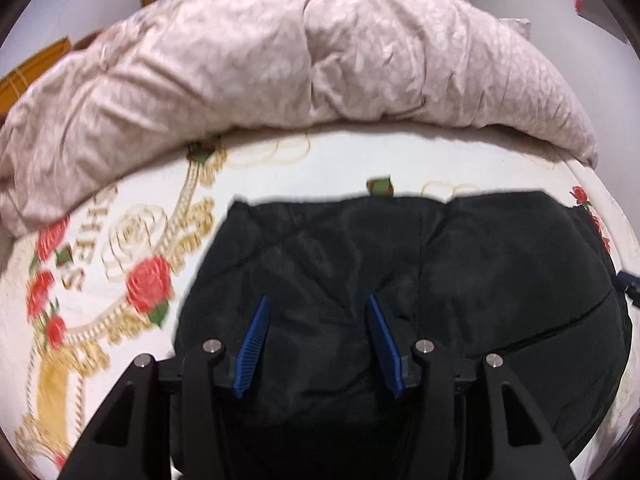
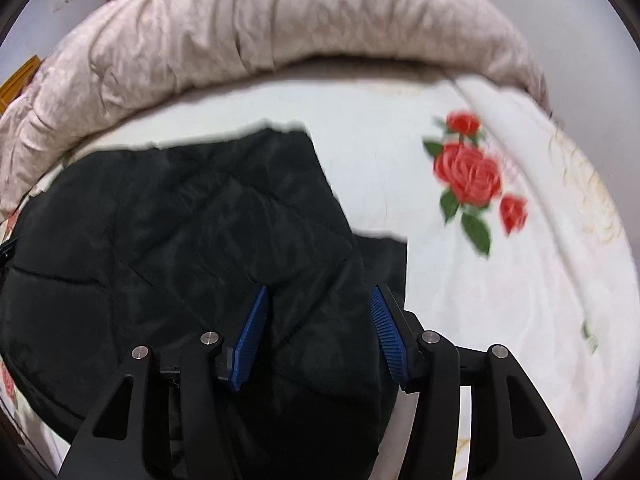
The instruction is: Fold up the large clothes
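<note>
A black padded jacket (image 1: 480,260) lies folded on a white bedsheet printed with roses (image 1: 320,168). My left gripper (image 1: 318,306) points down at the jacket's near left part. A thick bunch of black fabric fills the gap between its blue pads (image 1: 254,344), which press on it. In the right wrist view the jacket (image 2: 160,220) covers the left half and a narrower flap sticks out to its right. My right gripper (image 2: 320,296) holds a thick fold at the jacket's near right edge. The fabric there reaches from one blue pad (image 2: 250,336) to the other.
A crumpled beige duvet (image 1: 240,60) is heaped along the far side of the bed, and it also shows in the right wrist view (image 2: 280,12). Bare sheet (image 2: 500,300) lies to the right of the jacket. Yellow furniture (image 1: 36,68) stands beyond the bed at the left.
</note>
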The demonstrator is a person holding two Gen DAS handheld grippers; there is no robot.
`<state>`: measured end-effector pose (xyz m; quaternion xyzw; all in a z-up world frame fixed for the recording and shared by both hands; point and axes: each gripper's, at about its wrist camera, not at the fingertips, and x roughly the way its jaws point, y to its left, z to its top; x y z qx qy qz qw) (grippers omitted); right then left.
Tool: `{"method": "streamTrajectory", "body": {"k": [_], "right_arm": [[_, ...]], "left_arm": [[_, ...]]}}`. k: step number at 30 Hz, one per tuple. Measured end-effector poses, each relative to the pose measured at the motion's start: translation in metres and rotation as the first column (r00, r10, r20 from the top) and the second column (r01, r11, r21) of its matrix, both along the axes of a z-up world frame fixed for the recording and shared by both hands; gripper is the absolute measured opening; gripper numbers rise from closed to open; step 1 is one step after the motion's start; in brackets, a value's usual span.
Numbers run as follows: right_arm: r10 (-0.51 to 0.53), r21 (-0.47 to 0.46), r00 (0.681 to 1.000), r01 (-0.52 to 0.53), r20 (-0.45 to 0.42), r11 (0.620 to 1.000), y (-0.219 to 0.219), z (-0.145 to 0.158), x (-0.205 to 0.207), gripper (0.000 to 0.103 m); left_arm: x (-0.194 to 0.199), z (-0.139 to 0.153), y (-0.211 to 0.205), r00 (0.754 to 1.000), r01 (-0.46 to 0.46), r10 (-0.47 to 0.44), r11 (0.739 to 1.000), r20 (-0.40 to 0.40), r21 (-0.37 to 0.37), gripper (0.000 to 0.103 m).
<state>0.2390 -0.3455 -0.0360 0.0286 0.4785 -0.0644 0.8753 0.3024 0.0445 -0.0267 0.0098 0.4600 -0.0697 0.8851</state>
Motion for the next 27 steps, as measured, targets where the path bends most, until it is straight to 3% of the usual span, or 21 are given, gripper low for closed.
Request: {"method": "streamTrajectory", "body": {"k": [3, 8, 12, 17, 21, 27], "right_arm": [[0.03, 0.0, 1.0, -0.03, 0.01, 1.0, 0.006, 0.007, 0.016, 0.054], [0.047, -0.019, 0.996, -0.049, -0.074, 0.999, 0.006, -0.028, 0.038, 0.054], [0.03, -0.016, 0.999, -0.03, -0.035, 0.999, 0.004, -0.017, 0.027, 0.054], [0.056, -0.002, 0.998, -0.056, 0.041, 0.998, -0.003, 0.005, -0.017, 0.057], [0.046, 0.024, 0.999, -0.047, 0.012, 0.999, -0.011, -0.011, -0.039, 0.064], [0.01, 0.122, 0.999, -0.006, -0.034, 0.992, -0.027, -0.038, -0.036, 0.072]], "left_arm": [[0.014, 0.0, 0.013, 1.0, -0.026, 0.026, 0.999, 0.01, 0.033, 0.053], [0.031, -0.037, 0.035, 0.994, -0.082, 0.083, 0.996, -0.066, 0.014, 0.058], [0.023, -0.029, 0.036, 0.995, -0.093, 0.093, 0.996, -0.041, 0.004, 0.056], [-0.017, -0.002, 0.061, 0.994, -0.104, 0.105, 0.994, 0.036, -0.038, 0.056], [-0.045, -0.021, 0.092, 0.986, -0.165, 0.164, 0.985, -0.014, -0.047, 0.057], [-0.044, -0.047, 0.099, 0.977, -0.209, 0.203, 0.973, -0.061, -0.098, 0.059]]}}
